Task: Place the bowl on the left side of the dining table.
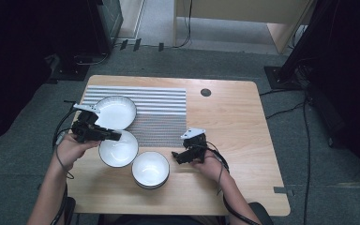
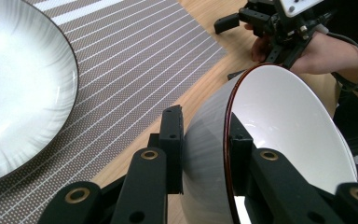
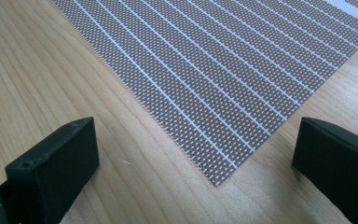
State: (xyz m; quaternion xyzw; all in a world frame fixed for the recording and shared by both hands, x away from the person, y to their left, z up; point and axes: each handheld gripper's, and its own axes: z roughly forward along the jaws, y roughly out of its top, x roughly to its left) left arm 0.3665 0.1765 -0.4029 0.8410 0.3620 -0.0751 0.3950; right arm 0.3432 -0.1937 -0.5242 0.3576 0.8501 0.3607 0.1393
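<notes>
On the table's left side, the left gripper (image 2: 205,154) is clamping the rim of a tilted white bowl (image 2: 284,135) (one jaw outside, one inside), beside a larger plate (image 1: 116,111) on the striped placemat (image 1: 161,115). Farther right, the right gripper (image 3: 196,158) is hovering wide-jawed over the placemat's corner, gripping nothing.

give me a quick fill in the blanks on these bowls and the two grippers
1. The left gripper is shut on the rim of a white ____.
2. The right gripper has its jaws ____ with nothing between them.
3. The striped mat has a large bowl resting on its ____ end in the high view.
4. The high view shows ____ white bowls in all.

Missing words: bowl; open; left; three
</notes>
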